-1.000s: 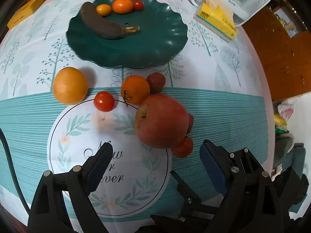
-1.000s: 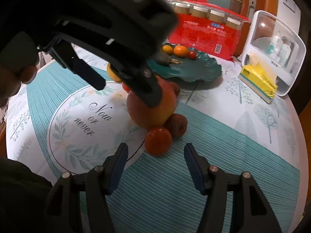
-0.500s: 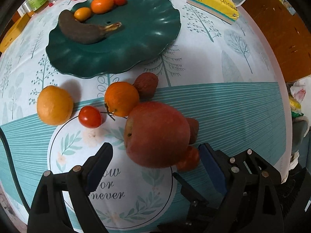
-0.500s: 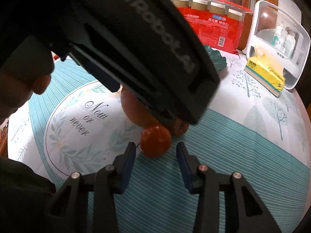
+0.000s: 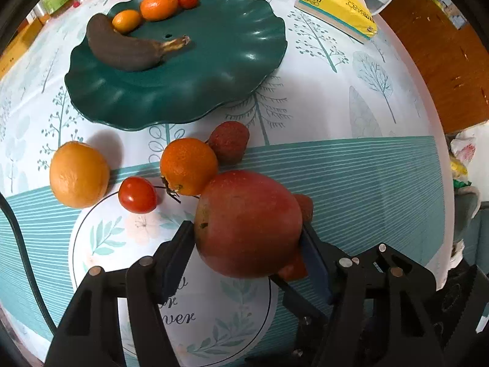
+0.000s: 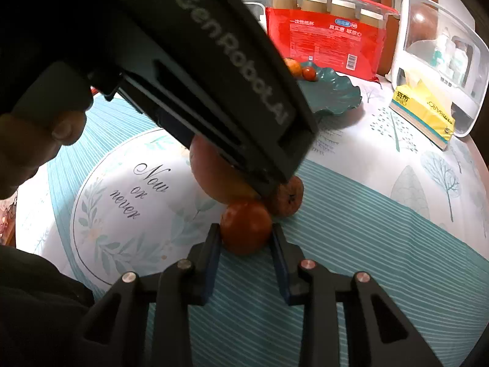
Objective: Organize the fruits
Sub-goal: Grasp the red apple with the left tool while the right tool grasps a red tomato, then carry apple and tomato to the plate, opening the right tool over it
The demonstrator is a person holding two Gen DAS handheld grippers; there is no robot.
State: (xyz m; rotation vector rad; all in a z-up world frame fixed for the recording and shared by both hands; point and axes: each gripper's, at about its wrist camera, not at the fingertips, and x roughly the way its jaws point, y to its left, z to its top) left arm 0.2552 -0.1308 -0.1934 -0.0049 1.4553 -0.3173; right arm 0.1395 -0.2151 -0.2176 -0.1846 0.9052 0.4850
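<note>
My left gripper [image 5: 247, 241] is shut on a big red apple [image 5: 247, 223] that rests on the tablecloth. My right gripper [image 6: 246, 235] is shut on a small red tomato [image 6: 246, 226] just in front of the apple [image 6: 214, 180]; the tomato peeks out under the apple in the left wrist view [image 5: 293, 267]. An orange [image 5: 79, 174], a tomato [image 5: 137, 194], a tangerine [image 5: 188, 166] and a dark red lychee [image 5: 229, 142] lie beyond. The green plate [image 5: 232, 61] holds a dark banana [image 5: 128, 50], two small oranges and a tomato.
A yellow tissue pack [image 5: 336, 6] and a white box [image 6: 440, 49] stand at the back right. A red package [image 6: 324, 42] stands behind the plate. Another brown-red fruit [image 6: 287, 197] touches the apple. The left gripper's body [image 6: 183, 61] blocks much of the right wrist view.
Both grippers moved forward and closed: the left one around the apple, the right one around the small tomato. The other fruit has not moved.
</note>
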